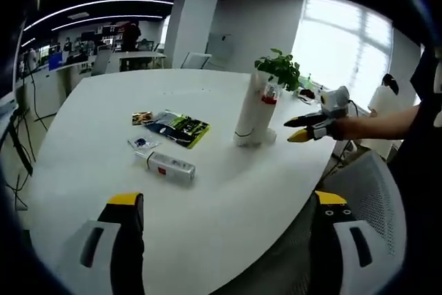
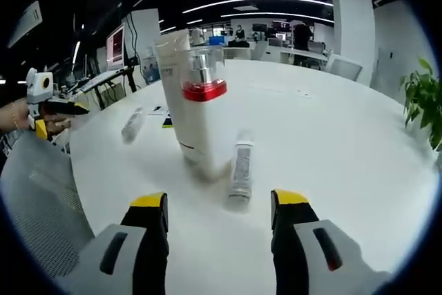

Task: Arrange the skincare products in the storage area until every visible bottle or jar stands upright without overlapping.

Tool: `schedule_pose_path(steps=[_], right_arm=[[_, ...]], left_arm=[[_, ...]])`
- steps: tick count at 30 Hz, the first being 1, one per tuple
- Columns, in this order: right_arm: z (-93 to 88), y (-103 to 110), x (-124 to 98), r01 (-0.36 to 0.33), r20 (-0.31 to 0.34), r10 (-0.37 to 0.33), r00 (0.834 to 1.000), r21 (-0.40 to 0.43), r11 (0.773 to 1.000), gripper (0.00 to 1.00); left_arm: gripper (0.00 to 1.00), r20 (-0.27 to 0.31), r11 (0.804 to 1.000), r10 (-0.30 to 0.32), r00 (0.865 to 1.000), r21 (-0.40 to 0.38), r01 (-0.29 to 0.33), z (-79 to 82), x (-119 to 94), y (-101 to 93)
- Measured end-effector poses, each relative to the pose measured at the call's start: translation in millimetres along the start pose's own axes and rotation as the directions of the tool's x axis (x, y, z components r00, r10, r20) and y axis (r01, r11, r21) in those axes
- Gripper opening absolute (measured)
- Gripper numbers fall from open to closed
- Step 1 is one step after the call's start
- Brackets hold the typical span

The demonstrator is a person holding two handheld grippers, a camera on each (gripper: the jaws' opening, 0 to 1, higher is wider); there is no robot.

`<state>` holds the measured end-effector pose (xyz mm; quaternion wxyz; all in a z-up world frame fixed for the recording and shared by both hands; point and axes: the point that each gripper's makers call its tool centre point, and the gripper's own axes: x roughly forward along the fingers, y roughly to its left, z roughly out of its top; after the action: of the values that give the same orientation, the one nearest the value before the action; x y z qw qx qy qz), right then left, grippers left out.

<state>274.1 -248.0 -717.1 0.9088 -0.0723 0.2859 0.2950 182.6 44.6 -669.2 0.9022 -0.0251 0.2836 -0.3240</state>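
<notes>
On the white tabletop (image 1: pixel 228 191), a tall white bottle (image 2: pixel 185 101) and a red-banded pump bottle (image 2: pixel 204 94) stand together, with a small tube (image 2: pixel 240 170) lying flat just beside them. Another tube (image 1: pixel 169 166) lies on its side near some flat packets (image 1: pixel 176 128), well apart. Both the right tongs (image 2: pixel 218 205) and the left tongs (image 1: pixel 228 202) are apart and hold nothing. I judge the next move is gripping the near tube and standing it up. Open room lies all around; the curved edge and mesh chair (image 1: pixel 369 198) sit close.
</notes>
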Motion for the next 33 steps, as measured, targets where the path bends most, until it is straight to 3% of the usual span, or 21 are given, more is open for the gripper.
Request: schedule_pose_path(steps=[22,33], right_arm=[[1.3,-19.2,18.1,0.005,-0.040,-0.005,0.999,-0.021,1.000,0.57],[-1.2,-25.2,34.2,0.016,-0.076,-0.018,0.997,-0.020,1.000,0.50]], left_arm=[[0.95,-0.037,1.000,0.015,0.999,0.002,-0.015,-8.2,2.8,1.2],[0.94,-0.053,1.000,0.021,0.998,0.005,-0.020,-13.7,3.4,5.3]])
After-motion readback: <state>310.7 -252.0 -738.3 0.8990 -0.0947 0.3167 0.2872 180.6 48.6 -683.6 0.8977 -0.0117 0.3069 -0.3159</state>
